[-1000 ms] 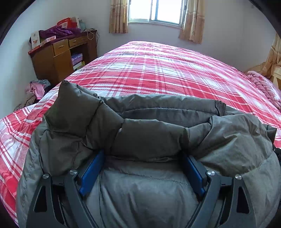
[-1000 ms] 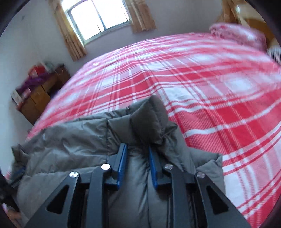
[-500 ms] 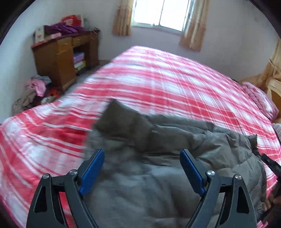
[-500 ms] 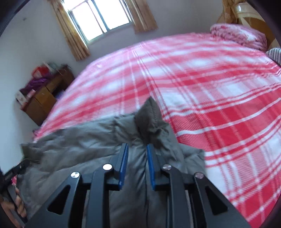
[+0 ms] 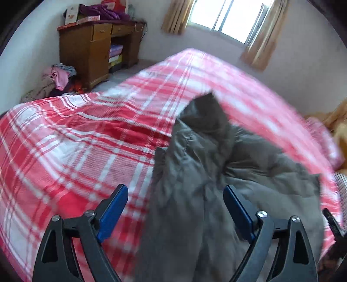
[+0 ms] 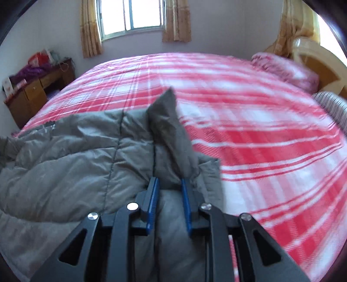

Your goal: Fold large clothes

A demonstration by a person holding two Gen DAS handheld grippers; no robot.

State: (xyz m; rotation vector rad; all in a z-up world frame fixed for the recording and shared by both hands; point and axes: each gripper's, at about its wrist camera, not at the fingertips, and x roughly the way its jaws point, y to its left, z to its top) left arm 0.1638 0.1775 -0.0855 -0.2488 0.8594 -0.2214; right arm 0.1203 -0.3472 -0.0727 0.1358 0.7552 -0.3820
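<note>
left tool (image 5: 175,208) released grey jacket (image 5: 208,164)

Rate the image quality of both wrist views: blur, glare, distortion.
Left wrist view: motion blur smears the plaid bedspread and grey jacket; the window is blown out. Right wrist view: bedspread streaked at right, jacket seams sharper. Both: fisheye bending, dark corners.

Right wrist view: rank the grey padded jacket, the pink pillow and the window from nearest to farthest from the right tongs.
1. Grey padded jacket: pinched in the right tongs, bottom centre.
2. Pink pillow: upper right, at the head of the bed.
3. Window: top centre, on the far wall.
</note>
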